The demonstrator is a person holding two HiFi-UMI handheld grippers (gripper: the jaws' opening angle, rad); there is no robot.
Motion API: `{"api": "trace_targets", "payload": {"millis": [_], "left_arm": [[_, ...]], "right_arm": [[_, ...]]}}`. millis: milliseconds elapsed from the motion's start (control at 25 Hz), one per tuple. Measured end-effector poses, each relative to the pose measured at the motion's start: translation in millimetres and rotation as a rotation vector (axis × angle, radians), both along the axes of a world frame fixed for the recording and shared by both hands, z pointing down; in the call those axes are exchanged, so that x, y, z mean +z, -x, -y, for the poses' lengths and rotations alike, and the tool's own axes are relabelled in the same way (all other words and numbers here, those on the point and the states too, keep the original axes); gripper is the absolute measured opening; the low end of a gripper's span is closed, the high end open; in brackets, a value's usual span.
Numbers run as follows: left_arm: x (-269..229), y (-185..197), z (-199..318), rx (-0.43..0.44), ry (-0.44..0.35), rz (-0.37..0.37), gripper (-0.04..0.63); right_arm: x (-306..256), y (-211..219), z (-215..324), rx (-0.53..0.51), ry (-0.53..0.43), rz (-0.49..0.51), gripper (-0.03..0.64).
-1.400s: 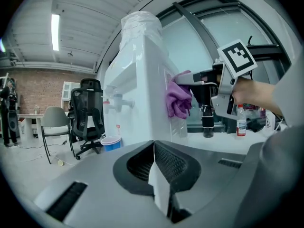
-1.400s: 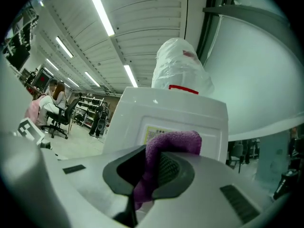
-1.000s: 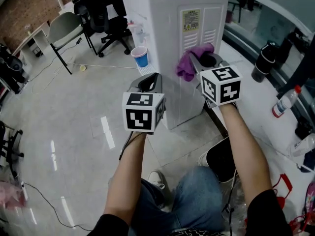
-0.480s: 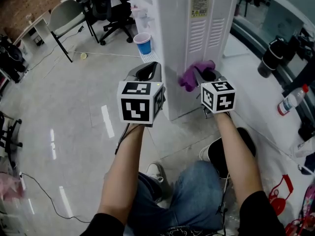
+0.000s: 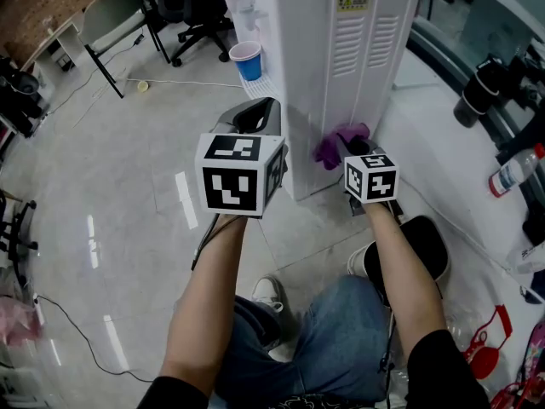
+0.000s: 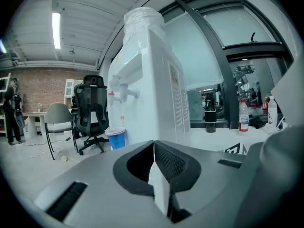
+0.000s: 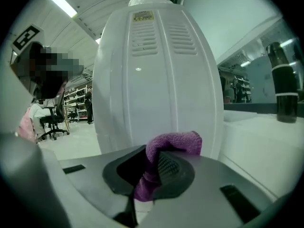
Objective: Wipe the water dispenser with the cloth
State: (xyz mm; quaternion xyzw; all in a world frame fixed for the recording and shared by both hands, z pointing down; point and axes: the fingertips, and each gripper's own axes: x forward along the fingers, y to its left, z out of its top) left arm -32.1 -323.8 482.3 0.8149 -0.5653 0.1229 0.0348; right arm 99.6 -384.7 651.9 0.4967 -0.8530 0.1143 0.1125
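Note:
The white water dispenser stands on the floor ahead of me, its vented back panel facing the right gripper. My right gripper is shut on the purple cloth, which presses against the dispenser's lower back panel. In the right gripper view the cloth bunches between the jaws. My left gripper is shut with nothing in it and hangs left of the dispenser's corner. The left gripper view shows the dispenser from its side, with taps at its front.
A blue cup sits on the dispenser's drip tray. Black office chairs and a grey chair stand behind on the left. A white ledge on the right carries a dark flask and a water bottle.
My right gripper has slid the purple cloth down the back panel, from near the vents to the lower part. The left gripper has stayed about where it was.

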Motion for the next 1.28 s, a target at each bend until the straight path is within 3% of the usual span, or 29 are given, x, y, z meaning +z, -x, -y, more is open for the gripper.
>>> {"api": "trace_targets", "payload": {"millis": [400,600,840,1280], "left_arm": [[-1.2,5.6,-2.9,-0.003,-0.004,0.009,0.028],[-2.9,7.1,-2.2,-0.004,-0.008,0.009,0.028],[-2.9,5.7,0.6,-0.004,-0.010,0.002,0.028],[-0.6,8.8,0.9,-0.016,0.000,0.016,0.028]], "right_arm": [[68.9,7.2,-3.1,-0.006,0.118,-0.059,0.041],[60.2,8.6,-5.2,-0.017,0.103,-0.050,0.041],[-7.7,5.5,-10.2,-0.053,-0.017,-0.032,0.040],[-192.4,2.7,-31.4,-0.121,-0.296,-0.005,0.041]]}}
